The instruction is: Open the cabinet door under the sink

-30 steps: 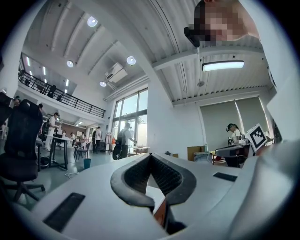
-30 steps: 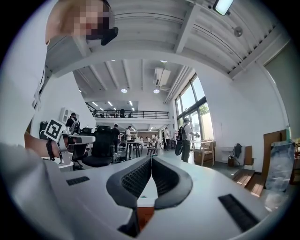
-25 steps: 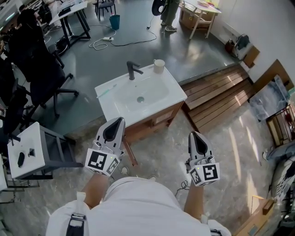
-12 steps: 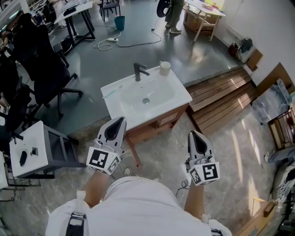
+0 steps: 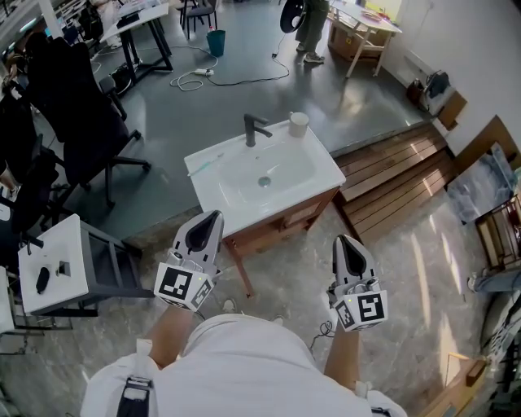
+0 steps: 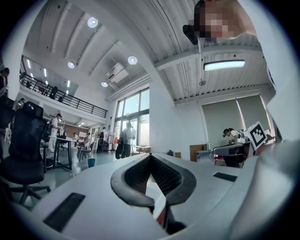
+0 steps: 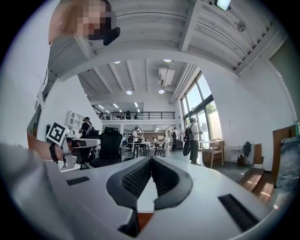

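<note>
The white sink [image 5: 236, 195] with a dark tap [image 5: 254, 128] and a pale cup [image 5: 299, 123] stands on a wooden cabinet [image 5: 284, 221], whose front faces me; its door looks closed. Both grippers hang in the air short of it, touching nothing. My left gripper [image 5: 214, 215] points at the sink's near left corner, jaws together and empty. My right gripper [image 5: 340, 239] is to the right of the cabinet, over the stone floor, jaws also together. In the left gripper view the left gripper [image 6: 150, 156] shows closed tips, as does the right gripper [image 7: 151, 158] in its view.
A white side table [image 5: 65, 281] stands at my left, with black office chairs [image 5: 77, 114] beyond it. Wooden decking [image 5: 391, 175] lies right of the cabinet. A cable [image 5: 212, 75] crosses the grey floor behind, and a person [image 5: 309, 24] stands far back.
The sink and cabinet sit slightly further right in the head view than a second ago. Both grippers stay in the same pose, still shut.
</note>
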Motion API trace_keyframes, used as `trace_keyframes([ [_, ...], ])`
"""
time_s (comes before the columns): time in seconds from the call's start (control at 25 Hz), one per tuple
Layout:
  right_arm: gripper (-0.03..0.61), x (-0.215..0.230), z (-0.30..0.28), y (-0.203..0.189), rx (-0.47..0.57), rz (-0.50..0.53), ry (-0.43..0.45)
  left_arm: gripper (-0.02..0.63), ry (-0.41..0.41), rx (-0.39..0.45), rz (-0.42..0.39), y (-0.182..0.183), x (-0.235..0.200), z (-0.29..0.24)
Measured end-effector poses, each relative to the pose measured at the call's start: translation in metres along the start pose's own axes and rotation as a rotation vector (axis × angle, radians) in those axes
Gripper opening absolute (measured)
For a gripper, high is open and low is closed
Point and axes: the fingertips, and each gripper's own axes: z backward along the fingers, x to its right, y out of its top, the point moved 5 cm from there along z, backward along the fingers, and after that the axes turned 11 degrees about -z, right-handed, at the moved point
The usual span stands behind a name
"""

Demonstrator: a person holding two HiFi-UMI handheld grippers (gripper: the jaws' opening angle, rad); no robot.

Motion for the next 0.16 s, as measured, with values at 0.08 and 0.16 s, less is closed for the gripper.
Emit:
trace_keyframes([
  [0.08,0.032,-0.0013,-0.0019,-0.0010,-0.002,0.001,0.001,0.015,0.004,0.002,0.001,-0.0001,-0.0029,0.0002],
  [0.16,0.032,-0.0031,-0.0036,-0.0015,-0.004,0.003,0.001,0.015,0.007,0.003,0.003,-0.0002,-0.0055,0.0009],
])
